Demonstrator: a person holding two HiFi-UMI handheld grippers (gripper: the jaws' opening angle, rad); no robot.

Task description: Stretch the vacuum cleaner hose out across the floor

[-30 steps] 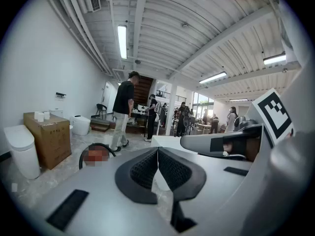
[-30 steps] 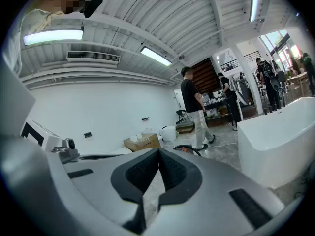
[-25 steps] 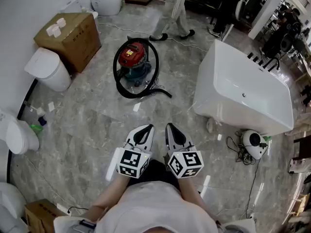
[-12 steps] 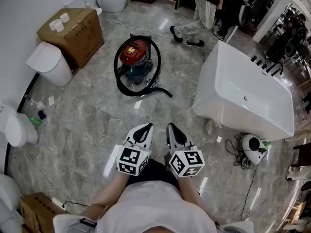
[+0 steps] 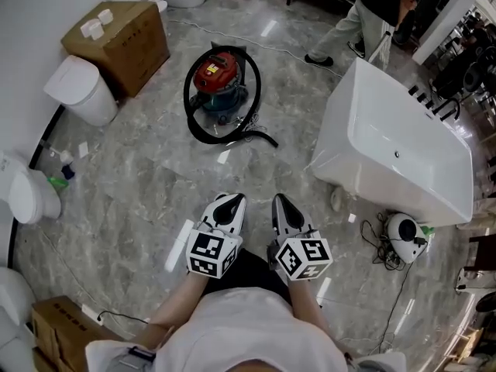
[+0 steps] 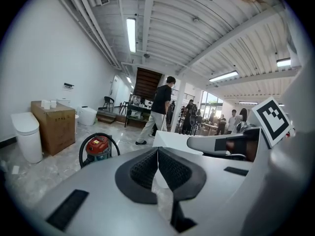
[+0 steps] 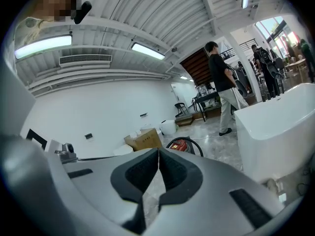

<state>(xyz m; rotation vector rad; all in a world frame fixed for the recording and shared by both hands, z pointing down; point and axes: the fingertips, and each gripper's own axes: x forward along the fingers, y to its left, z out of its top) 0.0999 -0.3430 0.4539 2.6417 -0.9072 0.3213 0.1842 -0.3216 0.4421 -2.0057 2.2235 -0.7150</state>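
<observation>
We find the black hose (image 5: 187, 103) coiled in a ring round the red-topped vacuum cleaner (image 5: 217, 74) on the glossy grey marble floor (image 5: 139, 169). The left claw (image 5: 230, 200) and right claw (image 5: 280, 201), well apart from it, are fully closed and empty.

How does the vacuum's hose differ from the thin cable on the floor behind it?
The hose is thick and black, while the cable is thin and pale. The hose is looped round the vacuum with its end trailing off to the right. The cable runs in a long, nearly straight line past it. Both lie loose on the floor.
</observation>
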